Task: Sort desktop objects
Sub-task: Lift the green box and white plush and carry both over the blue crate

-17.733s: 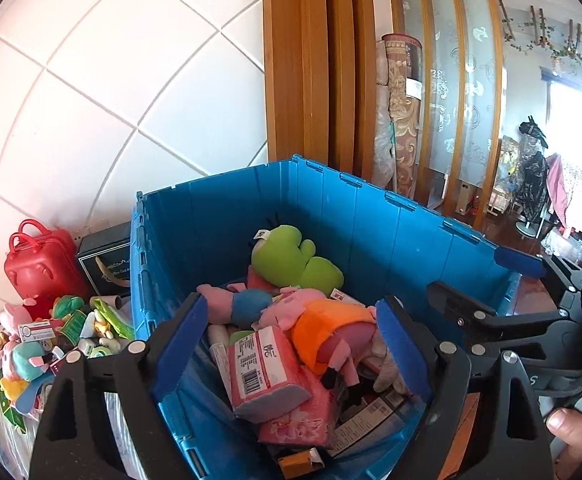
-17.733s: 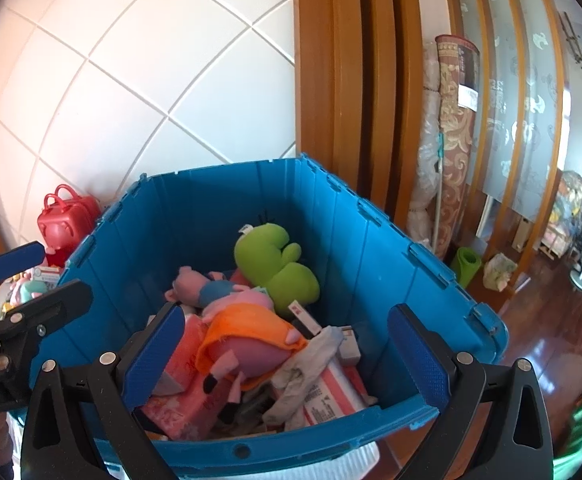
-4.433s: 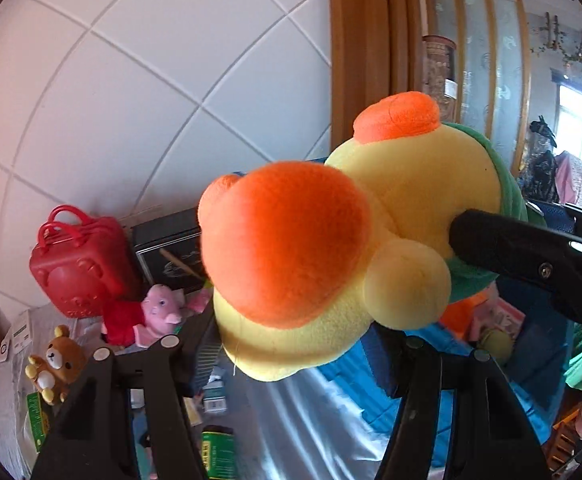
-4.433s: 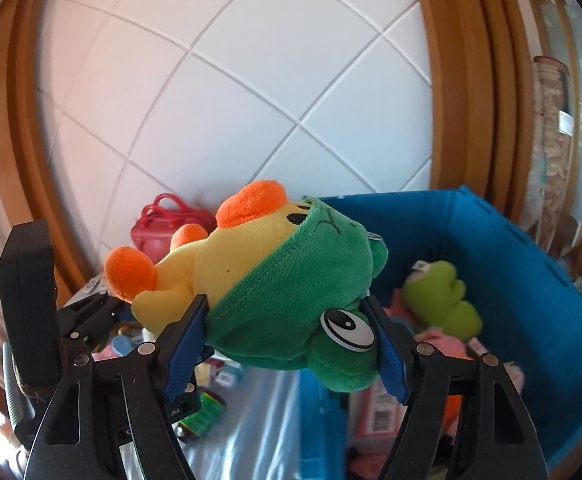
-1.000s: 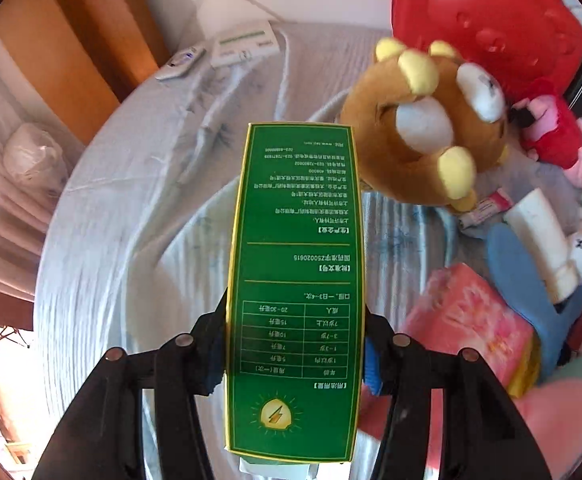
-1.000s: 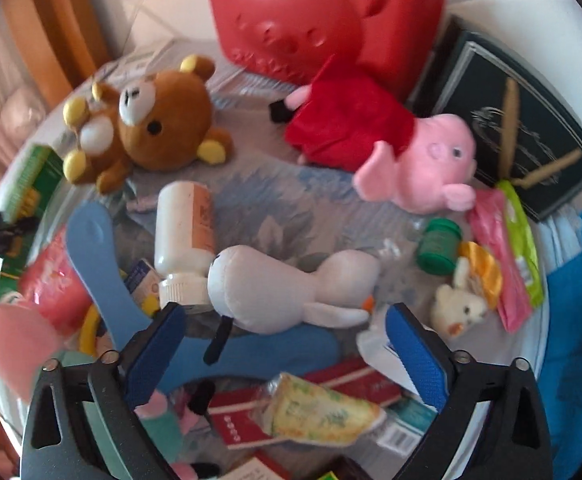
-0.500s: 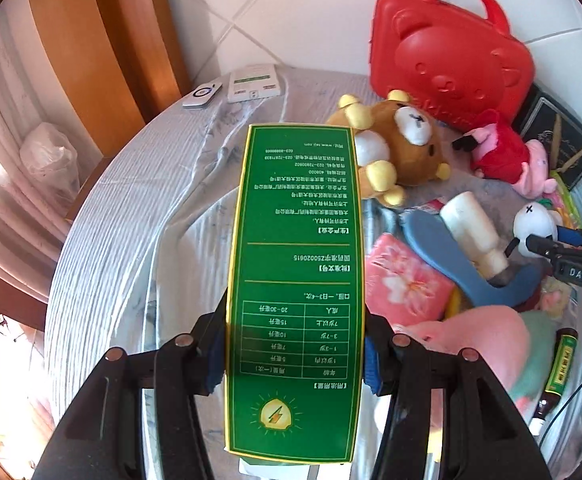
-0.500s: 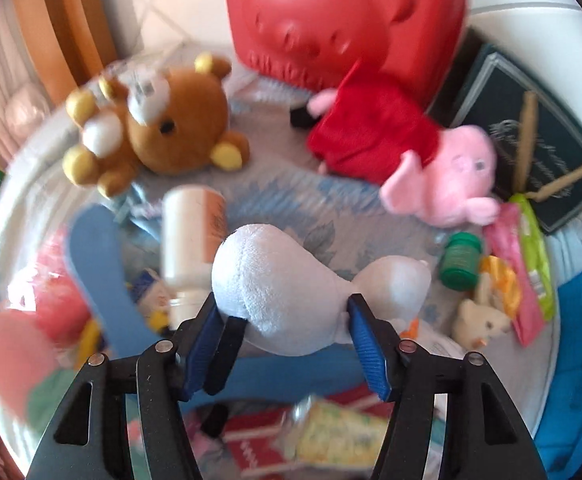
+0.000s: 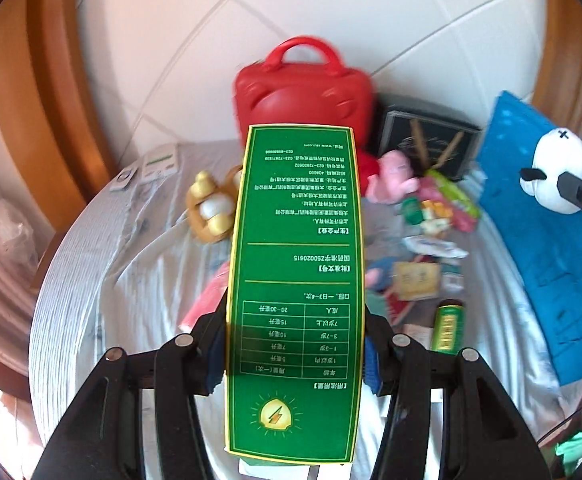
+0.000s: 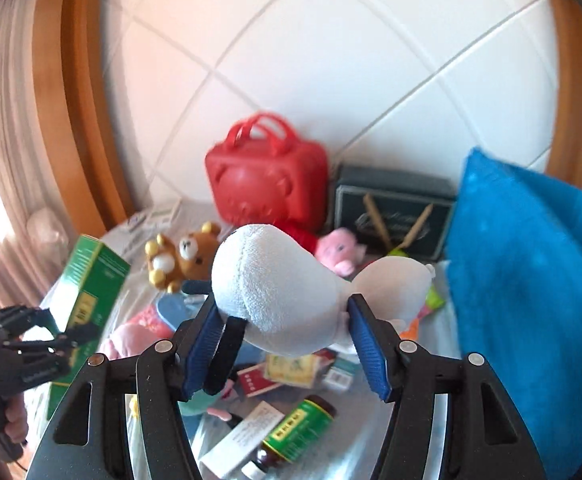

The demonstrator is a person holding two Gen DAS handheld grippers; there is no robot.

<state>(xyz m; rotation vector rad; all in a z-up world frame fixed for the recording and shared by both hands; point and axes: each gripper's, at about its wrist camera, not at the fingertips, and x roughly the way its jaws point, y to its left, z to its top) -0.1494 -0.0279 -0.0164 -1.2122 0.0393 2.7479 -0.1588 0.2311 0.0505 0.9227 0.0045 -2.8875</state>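
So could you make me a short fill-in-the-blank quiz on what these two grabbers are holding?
1. The left gripper holds a green ____.
2. The right gripper is clamped on a ____ plush toy.
3. The case by the wall is ____.
4. The brown plush on the table is a ____.

Missing words: box; white; red; bear

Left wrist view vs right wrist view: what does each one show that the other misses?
Left wrist only: the printed face of the green box clamped in the left gripper, and the face of the white plush.
Right wrist only: the right gripper pads squeezing that plush, and a person's hand holding the left gripper.
Both: red case, black box, brown bear, blue crate.
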